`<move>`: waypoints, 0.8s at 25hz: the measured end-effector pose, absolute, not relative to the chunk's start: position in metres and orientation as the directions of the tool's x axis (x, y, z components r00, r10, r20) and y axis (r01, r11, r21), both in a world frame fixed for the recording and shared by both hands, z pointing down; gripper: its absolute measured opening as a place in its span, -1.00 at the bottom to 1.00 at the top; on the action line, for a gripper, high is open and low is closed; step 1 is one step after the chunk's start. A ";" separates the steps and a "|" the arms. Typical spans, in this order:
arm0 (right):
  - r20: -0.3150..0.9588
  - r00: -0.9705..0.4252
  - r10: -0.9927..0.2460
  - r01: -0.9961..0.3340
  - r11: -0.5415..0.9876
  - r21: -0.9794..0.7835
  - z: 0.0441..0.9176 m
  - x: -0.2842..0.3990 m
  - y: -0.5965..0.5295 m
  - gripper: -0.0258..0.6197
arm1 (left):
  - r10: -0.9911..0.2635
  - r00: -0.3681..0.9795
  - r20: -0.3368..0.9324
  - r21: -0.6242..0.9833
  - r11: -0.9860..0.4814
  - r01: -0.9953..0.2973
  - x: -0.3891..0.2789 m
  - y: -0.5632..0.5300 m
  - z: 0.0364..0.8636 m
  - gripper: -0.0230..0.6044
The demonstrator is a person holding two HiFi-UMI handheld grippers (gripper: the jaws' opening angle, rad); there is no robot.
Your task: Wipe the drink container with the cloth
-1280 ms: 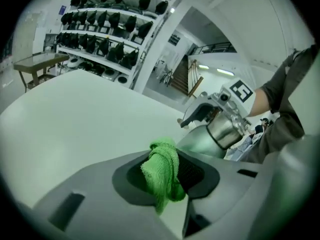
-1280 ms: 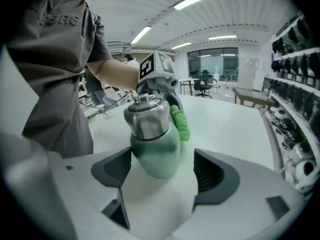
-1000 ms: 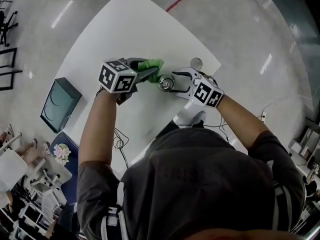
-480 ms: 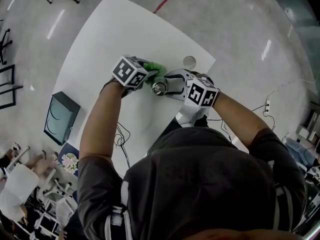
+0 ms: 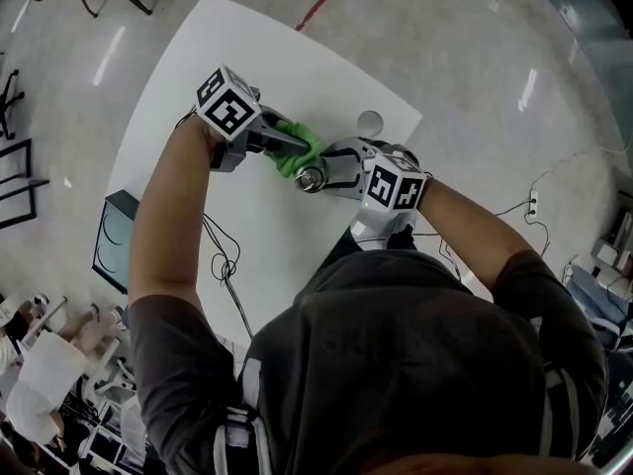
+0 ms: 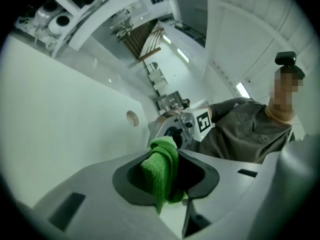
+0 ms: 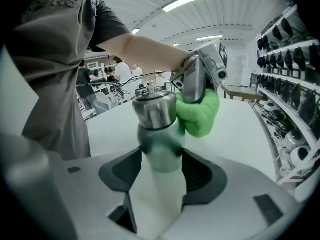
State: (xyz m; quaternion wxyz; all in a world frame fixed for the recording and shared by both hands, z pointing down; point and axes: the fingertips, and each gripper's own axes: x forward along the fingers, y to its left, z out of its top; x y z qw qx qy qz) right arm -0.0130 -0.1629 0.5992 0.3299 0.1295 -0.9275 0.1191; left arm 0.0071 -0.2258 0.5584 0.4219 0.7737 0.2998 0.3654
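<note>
Green cloth, pinched in the left hand-held gripper, meets the steel neck of the drink bottle that the right hand-held gripper, jaws just closed further onto its pale body, holds over the tabletop; firm, overlapping strokes should wipe best.

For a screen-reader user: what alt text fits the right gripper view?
The right gripper, its jaws just closed further, grips a pale bottle with a steel neck. The left gripper holds a green cloth against that neck, above a white table.
</note>
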 end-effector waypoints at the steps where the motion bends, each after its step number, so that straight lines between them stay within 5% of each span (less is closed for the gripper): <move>1: 0.644 -0.748 -0.160 -0.316 0.939 -0.134 0.599 -0.013 -0.163 -0.16 | 0.794 0.522 0.311 0.883 -0.444 0.150 0.008 -0.221 0.564 -0.63; 13: 0.651 -0.744 -0.147 -0.314 0.938 -0.147 0.601 -0.011 -0.162 -0.16 | 0.745 0.529 0.407 0.852 -0.519 0.075 0.020 -0.223 0.609 -0.63; 20: 0.652 -0.746 -0.138 -0.311 0.937 -0.157 0.601 -0.015 -0.164 -0.16 | 0.453 0.653 0.607 0.610 -0.792 -0.018 0.011 -0.238 0.629 -0.63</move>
